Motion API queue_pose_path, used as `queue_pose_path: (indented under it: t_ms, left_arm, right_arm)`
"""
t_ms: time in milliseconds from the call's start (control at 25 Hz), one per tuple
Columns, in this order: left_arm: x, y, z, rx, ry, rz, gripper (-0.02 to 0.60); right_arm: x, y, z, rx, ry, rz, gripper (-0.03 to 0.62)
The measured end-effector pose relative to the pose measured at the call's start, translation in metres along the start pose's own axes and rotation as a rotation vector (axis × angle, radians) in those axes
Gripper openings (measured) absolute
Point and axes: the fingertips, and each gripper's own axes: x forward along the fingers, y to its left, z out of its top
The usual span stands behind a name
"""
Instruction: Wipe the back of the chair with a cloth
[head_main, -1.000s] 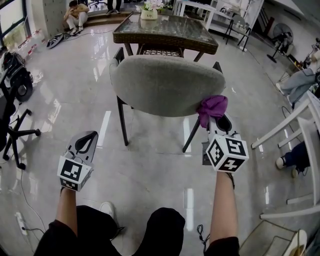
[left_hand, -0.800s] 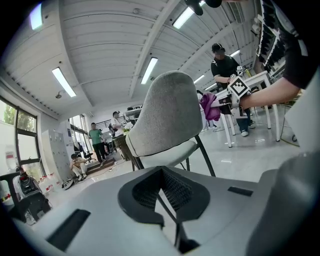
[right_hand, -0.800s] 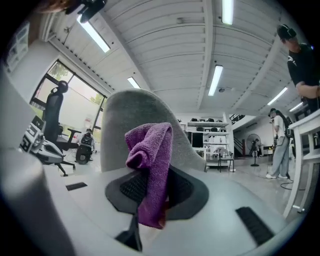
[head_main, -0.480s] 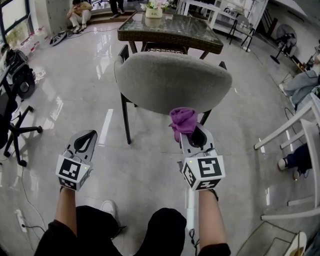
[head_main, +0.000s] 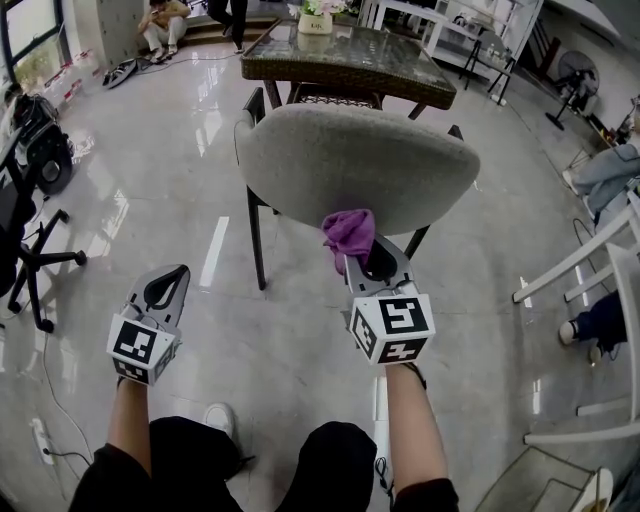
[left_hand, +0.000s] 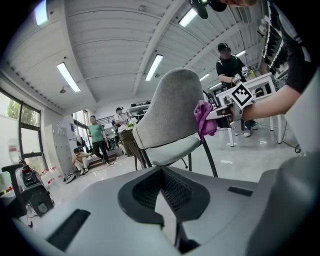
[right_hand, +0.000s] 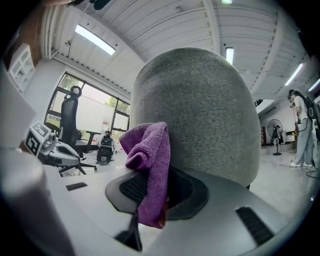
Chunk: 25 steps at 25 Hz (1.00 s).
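The chair (head_main: 355, 165) sits mid-scene, with the wicker table (head_main: 340, 60) right behind it. The cloth (head_main: 350, 232) is against the chair back's lower edge, on the near side. The right gripper (head_main: 362, 262) is just below it and the left gripper (head_main: 168, 285) is off to the near left.

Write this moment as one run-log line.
right gripper: shut on purple cloth | purple cloth: against chair back, lower part | left gripper: shut, empty
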Motion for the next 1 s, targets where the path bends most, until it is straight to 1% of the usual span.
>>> queue_pose_path:
  t_ms: [160, 480, 560, 640, 800, 880, 1000]
  left_arm:
    - [0.008, -0.008, 0.003, 0.002, -0.013, -0.020, 0.009]
    - [0.022, -0.028, 0.006, 0.028, -0.014, -0.068, 0.009]
    - [0.026, -0.033, 0.004, 0.039, -0.010, -0.078, 0.009]
    - [0.029, -0.035, 0.003, 0.047, -0.007, -0.085, 0.009]
    - [0.033, -0.035, 0.002, 0.046, -0.007, -0.092, 0.009]
    - [0.034, -0.035, -0.001, 0.046, -0.002, -0.092, 0.009]
    - [0.035, -0.035, -0.003, 0.043, 0.003, -0.094, 0.009]
  right_arm:
    - [-0.009, -0.019, -0.005, 0.021, -0.002, -0.026, 0.092]
    - [-0.029, -0.064, -0.019, 0.100, 0.003, -0.115, 0.092]
    - [-0.033, -0.077, -0.024, 0.120, 0.008, -0.153, 0.094]
    - [-0.039, -0.094, -0.028, 0.145, 0.012, -0.210, 0.092]
    - [-0.051, -0.127, -0.032, 0.156, 0.025, -0.314, 0.093]
    - [-0.055, -0.139, -0.034, 0.162, 0.031, -0.346, 0.092]
    - [-0.058, -0.143, -0.034, 0.168, 0.029, -0.357, 0.094]
